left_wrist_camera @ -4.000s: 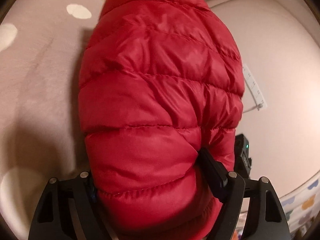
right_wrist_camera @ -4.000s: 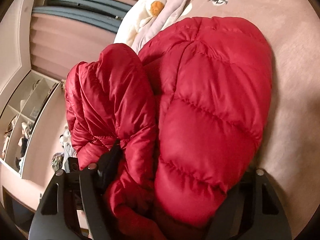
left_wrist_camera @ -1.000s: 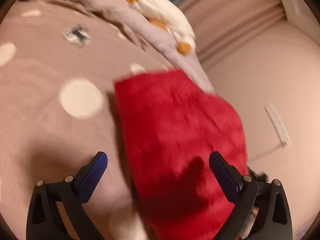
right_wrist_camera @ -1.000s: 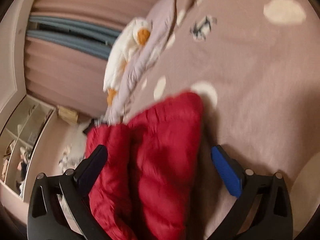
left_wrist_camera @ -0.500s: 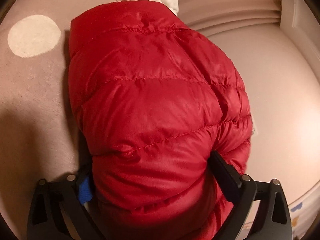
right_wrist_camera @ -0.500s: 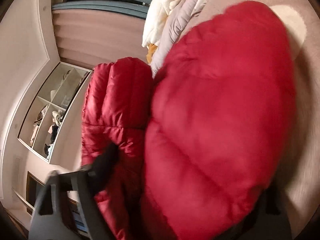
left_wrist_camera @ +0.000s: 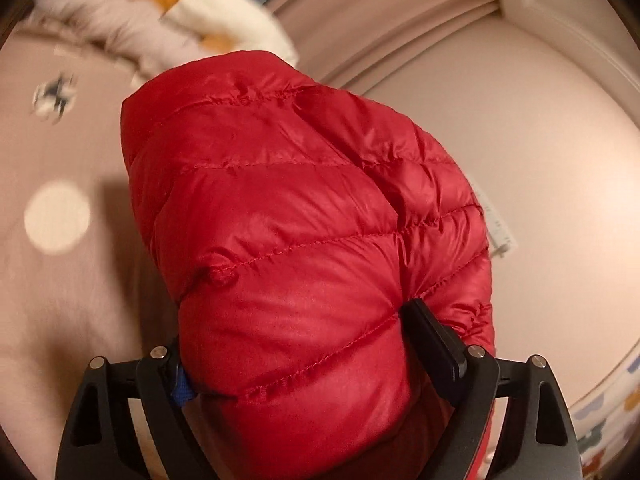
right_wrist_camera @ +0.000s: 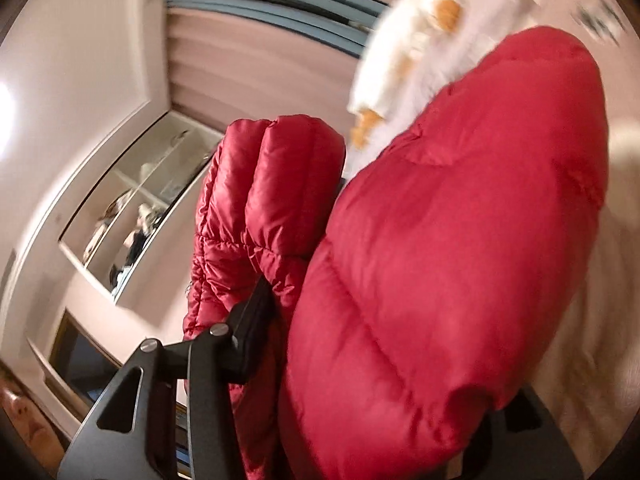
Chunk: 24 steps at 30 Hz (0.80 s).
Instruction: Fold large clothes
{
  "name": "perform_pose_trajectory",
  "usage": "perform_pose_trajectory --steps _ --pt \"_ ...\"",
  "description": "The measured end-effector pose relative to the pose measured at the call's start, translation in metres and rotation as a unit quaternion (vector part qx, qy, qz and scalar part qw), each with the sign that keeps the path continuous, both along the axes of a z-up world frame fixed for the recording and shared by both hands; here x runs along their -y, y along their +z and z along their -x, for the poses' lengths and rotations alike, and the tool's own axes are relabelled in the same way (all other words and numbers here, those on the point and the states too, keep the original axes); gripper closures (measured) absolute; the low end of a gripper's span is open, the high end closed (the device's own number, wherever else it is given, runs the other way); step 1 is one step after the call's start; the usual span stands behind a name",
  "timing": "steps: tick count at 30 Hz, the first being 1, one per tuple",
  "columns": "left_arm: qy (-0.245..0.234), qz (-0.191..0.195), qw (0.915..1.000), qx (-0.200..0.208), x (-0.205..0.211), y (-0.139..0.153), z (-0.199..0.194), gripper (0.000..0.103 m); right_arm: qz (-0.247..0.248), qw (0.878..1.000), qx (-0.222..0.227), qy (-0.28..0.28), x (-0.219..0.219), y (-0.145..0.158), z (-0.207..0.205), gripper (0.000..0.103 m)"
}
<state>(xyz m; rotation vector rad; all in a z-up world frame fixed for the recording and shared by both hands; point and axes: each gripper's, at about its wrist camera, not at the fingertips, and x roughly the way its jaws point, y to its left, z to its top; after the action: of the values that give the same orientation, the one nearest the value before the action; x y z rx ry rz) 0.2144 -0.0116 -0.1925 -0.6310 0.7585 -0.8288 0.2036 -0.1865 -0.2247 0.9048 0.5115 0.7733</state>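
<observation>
A red quilted puffer jacket [left_wrist_camera: 304, 216] fills the left wrist view, bunched and lifted off the pink bed cover [left_wrist_camera: 60, 280]. My left gripper [left_wrist_camera: 304, 360] is shut on its lower edge, with both fingers pressed into the padding. The jacket also fills the right wrist view [right_wrist_camera: 460, 240], where a second padded fold [right_wrist_camera: 264, 200] stands to the left. My right gripper [right_wrist_camera: 384, 344] is shut on the jacket; its left finger [right_wrist_camera: 252, 320] shows between the folds and the right finger is hidden by fabric.
A white and grey blanket with orange patches [left_wrist_camera: 160, 12] lies bunched at the head of the bed. Pleated curtains [right_wrist_camera: 260, 52] hang behind. A wall shelf with small items [right_wrist_camera: 132, 216] is at the left. A spotted cloth [left_wrist_camera: 608, 416] shows at the lower right.
A second ago both grippers were open above the jacket lying on the bed. They have closed on it and lifted it; both views are tilting upward toward the wall and curtains.
</observation>
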Motion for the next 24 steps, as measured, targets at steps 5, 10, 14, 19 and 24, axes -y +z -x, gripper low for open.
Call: perform_pose_trajectory --steps 5,10,14,19,24 --pt "0.034 -0.009 0.9968 0.072 -0.004 0.067 0.034 0.015 0.038 0.998 0.043 0.000 -0.022 0.062 0.007 0.055" --pt "0.059 -0.017 0.9888 0.136 -0.017 0.101 0.071 0.015 0.062 0.994 0.083 0.018 -0.045 0.094 0.008 0.053" --pt "0.092 -0.030 0.9822 0.161 -0.016 0.113 0.090 0.015 0.066 0.992 0.103 0.034 -0.060 0.098 0.006 0.052" --pt "0.101 -0.026 0.9804 0.167 -0.043 0.114 0.116 0.015 0.063 0.993 0.093 0.041 -0.066 0.091 0.007 0.050" --pt "0.104 -0.033 0.9787 0.173 -0.050 0.115 0.125 0.015 0.064 0.992 0.098 0.040 -0.060 0.090 0.018 0.047"
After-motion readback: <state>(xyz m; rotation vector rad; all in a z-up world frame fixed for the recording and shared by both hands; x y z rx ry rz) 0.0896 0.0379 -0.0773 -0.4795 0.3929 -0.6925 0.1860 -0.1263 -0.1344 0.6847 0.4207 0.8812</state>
